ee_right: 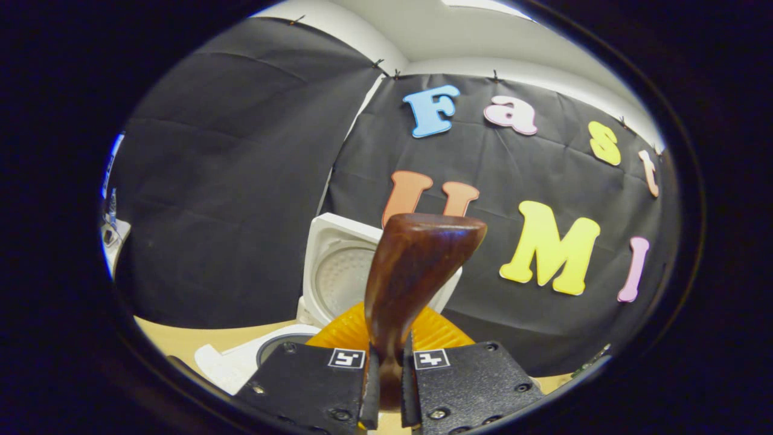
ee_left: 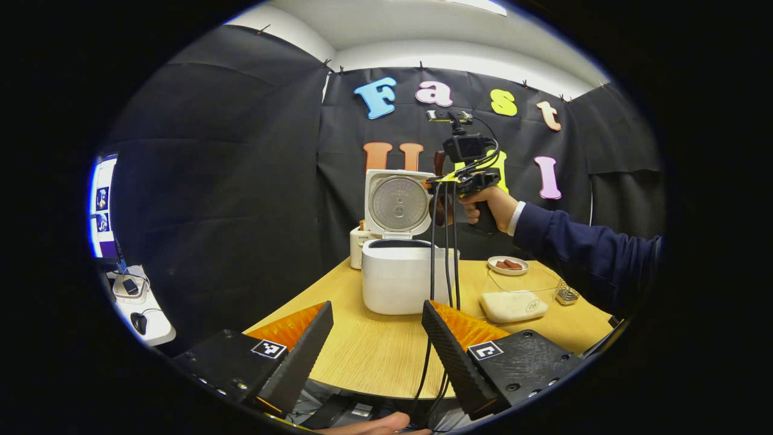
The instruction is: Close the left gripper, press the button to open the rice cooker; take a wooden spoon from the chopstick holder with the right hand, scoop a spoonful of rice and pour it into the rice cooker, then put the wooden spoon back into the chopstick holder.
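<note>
Right gripper (ee_right: 386, 377) clamped the glossy wooden spoon (ee_right: 416, 266) above the open white rice cooker (ee_left: 398, 275) — left gripper (ee_left: 377, 329) gaped (pale wood desk (ee_left: 368, 350) beneath).

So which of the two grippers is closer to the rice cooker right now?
Right. The right gripper, shut on the wooden spoon, hangs just above the open rice cooker. The left gripper, open, sits back at the table's near edge.

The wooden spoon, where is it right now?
The wooden spoon is clamped between the right gripper fingers, bowl up, in front of the open rice cooker lid, held above the table.
</note>
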Tool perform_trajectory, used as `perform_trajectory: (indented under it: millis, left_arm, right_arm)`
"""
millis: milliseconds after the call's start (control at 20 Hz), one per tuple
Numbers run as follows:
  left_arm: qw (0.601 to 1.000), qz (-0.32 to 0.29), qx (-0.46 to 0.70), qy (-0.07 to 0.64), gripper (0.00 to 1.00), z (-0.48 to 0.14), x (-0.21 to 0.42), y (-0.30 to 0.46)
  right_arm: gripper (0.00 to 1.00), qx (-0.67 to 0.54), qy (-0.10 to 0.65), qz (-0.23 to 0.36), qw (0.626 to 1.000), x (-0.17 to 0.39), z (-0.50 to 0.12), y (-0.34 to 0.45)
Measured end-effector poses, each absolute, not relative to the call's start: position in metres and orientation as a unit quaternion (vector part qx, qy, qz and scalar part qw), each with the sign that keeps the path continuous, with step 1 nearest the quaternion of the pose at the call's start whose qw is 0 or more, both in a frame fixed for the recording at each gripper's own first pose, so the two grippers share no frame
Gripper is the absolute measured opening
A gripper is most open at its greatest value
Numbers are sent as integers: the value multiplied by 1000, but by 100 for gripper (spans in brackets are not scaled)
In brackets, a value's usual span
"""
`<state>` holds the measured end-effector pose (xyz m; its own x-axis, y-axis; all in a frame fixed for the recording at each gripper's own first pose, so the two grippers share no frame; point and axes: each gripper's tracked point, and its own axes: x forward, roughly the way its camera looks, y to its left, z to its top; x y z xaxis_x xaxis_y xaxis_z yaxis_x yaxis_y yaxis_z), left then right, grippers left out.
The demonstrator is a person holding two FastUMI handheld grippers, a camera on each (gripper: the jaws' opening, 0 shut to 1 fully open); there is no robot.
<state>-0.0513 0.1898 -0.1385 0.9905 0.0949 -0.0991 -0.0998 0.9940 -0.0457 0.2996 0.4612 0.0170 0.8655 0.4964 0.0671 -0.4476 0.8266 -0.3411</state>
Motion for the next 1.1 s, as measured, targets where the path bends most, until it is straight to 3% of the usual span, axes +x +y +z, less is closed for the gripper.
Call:
perform_trajectory:
  millis: [600, 1100]
  left_arm:
    - [998, -26, -39, 33, 94, -112, -25, 99]
    - [995, -87, -18, 36, 94, -114, 32, 23]
  right_arm:
    - [18, -20, 1, 228, 973, 251, 31, 288]
    - [19, -26, -47, 158, 986, 186, 43, 131]
